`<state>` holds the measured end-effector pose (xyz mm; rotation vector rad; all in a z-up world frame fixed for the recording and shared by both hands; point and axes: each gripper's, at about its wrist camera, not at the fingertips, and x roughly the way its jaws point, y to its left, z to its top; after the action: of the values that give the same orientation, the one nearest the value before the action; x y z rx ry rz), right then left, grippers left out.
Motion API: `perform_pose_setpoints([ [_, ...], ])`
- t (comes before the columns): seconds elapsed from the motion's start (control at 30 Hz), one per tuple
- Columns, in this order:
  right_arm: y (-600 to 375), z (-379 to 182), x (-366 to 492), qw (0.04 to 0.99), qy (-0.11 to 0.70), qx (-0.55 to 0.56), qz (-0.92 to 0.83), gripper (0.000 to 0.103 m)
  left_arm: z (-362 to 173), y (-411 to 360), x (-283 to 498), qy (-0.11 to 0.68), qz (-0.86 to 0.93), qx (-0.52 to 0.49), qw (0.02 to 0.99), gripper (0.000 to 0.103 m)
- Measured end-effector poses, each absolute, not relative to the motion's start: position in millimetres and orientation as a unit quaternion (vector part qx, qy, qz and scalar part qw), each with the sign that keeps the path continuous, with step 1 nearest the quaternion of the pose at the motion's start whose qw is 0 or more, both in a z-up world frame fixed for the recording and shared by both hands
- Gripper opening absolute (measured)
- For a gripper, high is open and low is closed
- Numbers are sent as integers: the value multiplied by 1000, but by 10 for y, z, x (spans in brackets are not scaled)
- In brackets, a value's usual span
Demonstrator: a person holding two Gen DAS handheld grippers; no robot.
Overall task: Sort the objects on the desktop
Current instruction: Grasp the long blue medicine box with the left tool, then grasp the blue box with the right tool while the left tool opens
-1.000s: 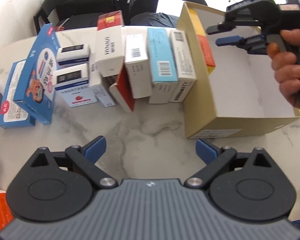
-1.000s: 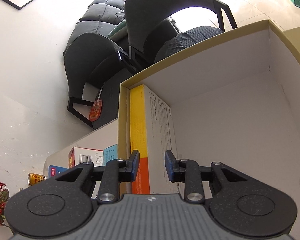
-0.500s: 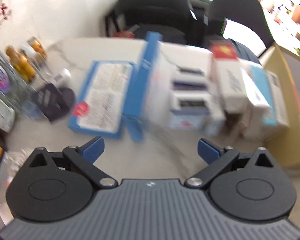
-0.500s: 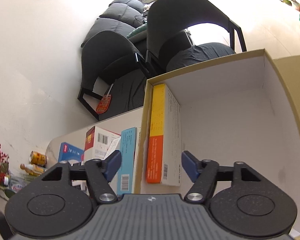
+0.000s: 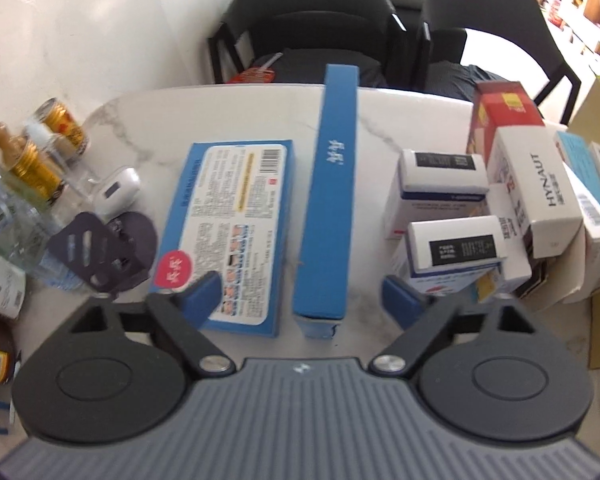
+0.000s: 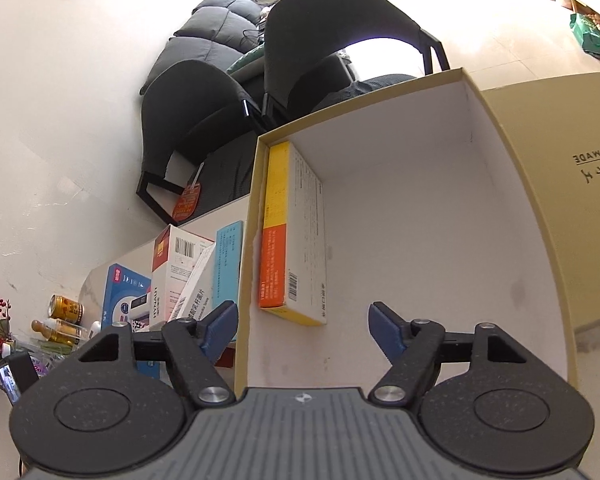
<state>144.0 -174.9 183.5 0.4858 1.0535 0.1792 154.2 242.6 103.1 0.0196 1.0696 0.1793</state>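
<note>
In the left wrist view my left gripper (image 5: pixel 302 294) is open, its fingers either side of the near end of a tall blue box (image 5: pixel 330 208) standing on edge on the marble table (image 5: pixel 228 112). A flat blue box (image 5: pixel 230 228) lies just left of it. White and red medicine boxes (image 5: pixel 496 204) crowd the right. In the right wrist view my right gripper (image 6: pixel 302 326) is open and empty above the tan cardboard box (image 6: pixel 512 184). A yellow-and-orange box (image 6: pixel 288 236) stands on edge against that box's left wall.
Cans and bottles (image 5: pixel 40 152), a white device (image 5: pixel 118 190) and a dark holder (image 5: pixel 100 248) stand at the table's left. Two black chairs (image 5: pixel 312 16) sit behind the table. The box lid (image 6: pixel 572 172) lies right of the cardboard box.
My left gripper has swung left from the cardboard box to the blue boxes. My right gripper has opened, let go of the yellow-and-orange box inside the cardboard box, and pulled back.
</note>
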Motion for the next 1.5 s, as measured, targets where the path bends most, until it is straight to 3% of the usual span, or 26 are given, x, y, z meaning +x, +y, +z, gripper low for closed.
perform_pose_setpoints([
  [0.07, -1737, 1849, 1419, 835, 495, 226, 85, 70, 998, 2458, 1555, 519, 84, -6, 851, 35],
  [0.17, -1713, 1874, 1383, 838, 490, 221, 86, 64, 991, 2490, 1521, 519, 77, -29, 851, 22],
  [0.47, -1587, 1895, 1339, 842, 487, 208, 104, 56, 1043, 2391, 1246, 513, 79, -54, 853, 20],
  [0.93, -1172, 1834, 1278, 824, 512, 185, 158, 56, 1088, 1725, 142, 539, 82, -96, 833, 20],
  [1.23, -627, 1814, 1154, 810, 525, 141, 223, 55, 1095, 1639, 46, 536, 80, -102, 834, 21],
  [1.5, -284, 1758, 1015, 795, 539, 107, 257, 45, 1088, 1615, -8, 533, 68, -103, 837, 21],
])
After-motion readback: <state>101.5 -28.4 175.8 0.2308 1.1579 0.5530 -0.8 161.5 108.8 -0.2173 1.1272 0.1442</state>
